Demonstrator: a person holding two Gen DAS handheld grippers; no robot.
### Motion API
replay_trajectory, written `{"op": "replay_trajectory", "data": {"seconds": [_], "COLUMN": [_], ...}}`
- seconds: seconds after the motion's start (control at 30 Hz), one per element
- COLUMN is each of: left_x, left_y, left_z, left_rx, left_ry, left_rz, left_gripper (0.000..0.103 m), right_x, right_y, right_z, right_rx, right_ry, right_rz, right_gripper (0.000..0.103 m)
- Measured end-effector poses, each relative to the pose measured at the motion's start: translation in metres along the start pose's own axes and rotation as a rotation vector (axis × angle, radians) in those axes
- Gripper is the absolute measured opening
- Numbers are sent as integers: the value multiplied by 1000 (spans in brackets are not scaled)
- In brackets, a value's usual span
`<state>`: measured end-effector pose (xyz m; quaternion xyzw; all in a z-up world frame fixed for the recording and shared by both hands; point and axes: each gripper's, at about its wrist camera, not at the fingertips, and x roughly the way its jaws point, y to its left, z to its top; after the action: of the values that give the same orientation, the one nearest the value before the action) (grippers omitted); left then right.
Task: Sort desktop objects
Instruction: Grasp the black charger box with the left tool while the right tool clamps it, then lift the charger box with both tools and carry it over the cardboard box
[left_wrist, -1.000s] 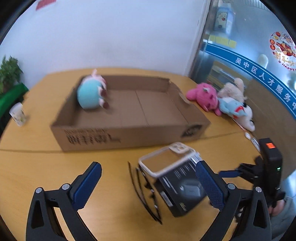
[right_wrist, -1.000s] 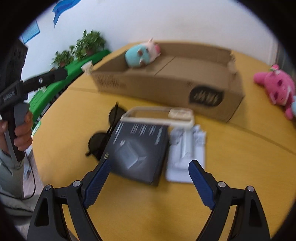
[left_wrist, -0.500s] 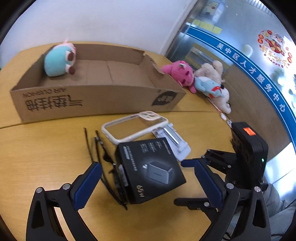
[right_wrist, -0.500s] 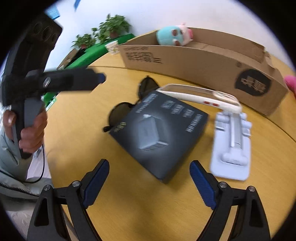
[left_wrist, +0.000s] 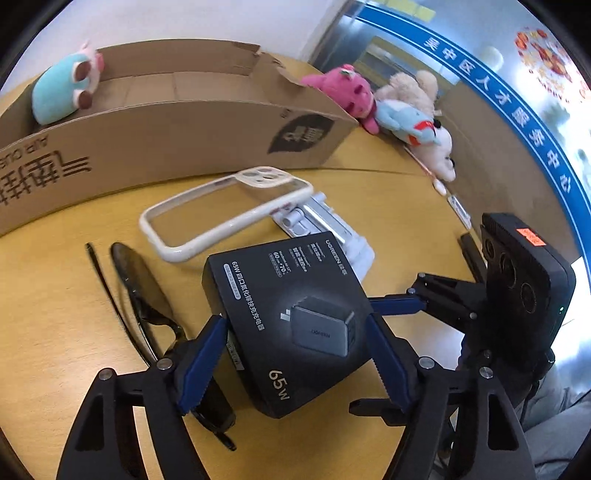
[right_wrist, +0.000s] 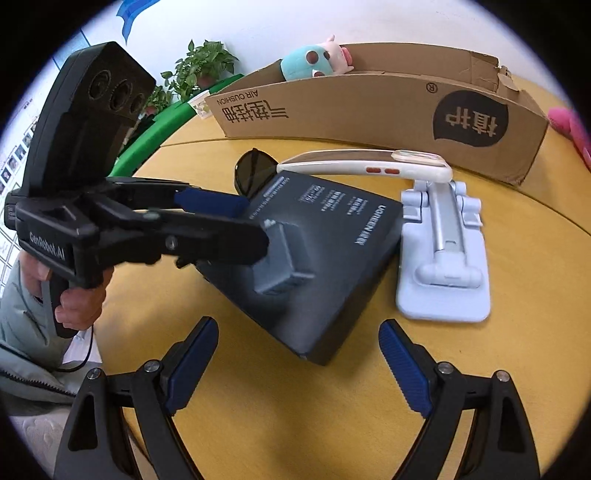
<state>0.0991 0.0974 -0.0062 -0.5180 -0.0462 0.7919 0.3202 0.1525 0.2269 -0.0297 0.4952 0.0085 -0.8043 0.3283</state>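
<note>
A black charger box (left_wrist: 291, 317) lies on the wooden table (left_wrist: 51, 317), tilted up over black sunglasses (left_wrist: 147, 302). My left gripper (left_wrist: 295, 363) straddles the box's near corner, its blue pads on both sides of it, jaws closing on it. In the right wrist view that gripper (right_wrist: 221, 221) reaches over the box (right_wrist: 321, 258) from the left. My right gripper (right_wrist: 299, 362) is open and empty just before the box. A white phone case (left_wrist: 225, 210) leans on a pale blue phone stand (right_wrist: 443, 266).
An open cardboard box (left_wrist: 177, 125) stands behind, holding a teal plush (left_wrist: 62, 92). Pink, beige and blue plush toys (left_wrist: 388, 103) lie at the right. Green plants (right_wrist: 199, 70) and a paper cup (right_wrist: 199, 105) are at the far left of the right wrist view.
My left gripper has moved forward and narrowed around the black charger box. My right gripper has come closer to the box from the other side, staying open.
</note>
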Motion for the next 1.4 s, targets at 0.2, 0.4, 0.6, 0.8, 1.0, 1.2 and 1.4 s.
{"op": "replay_trajectory", "data": {"seconds": [0.2, 0.4, 0.6, 0.8, 1.0, 1.2, 1.4], "left_x": [6, 11, -9, -50, -110, -177, -232], "left_y": [5, -3, 5, -4, -16, -29, -43], "left_z": [6, -1, -4, 14, 55, 114, 170], "left_rx": [-28, 20, -11, 16, 115, 210, 301], "left_ry": [11, 36, -24, -154, -331, -499, -645], "left_rz": [25, 68, 49, 77, 146, 188, 230], "left_gripper": [74, 62, 52, 52, 52, 52, 52], "right_x": [5, 11, 4, -12, -43, -94, -140], "right_y": [5, 24, 25, 47, 72, 93, 107], "right_z": [-8, -2, -2, 27, 79, 143, 208], "right_rx": [-63, -152, -125, -172, -272, -348, -417], "right_ry": [8, -37, -71, -183, -307, -482, -606], "right_rz": [-81, -199, -185, -225, -301, -364, -421], "right_gripper": [90, 84, 82, 82, 82, 82, 82]}}
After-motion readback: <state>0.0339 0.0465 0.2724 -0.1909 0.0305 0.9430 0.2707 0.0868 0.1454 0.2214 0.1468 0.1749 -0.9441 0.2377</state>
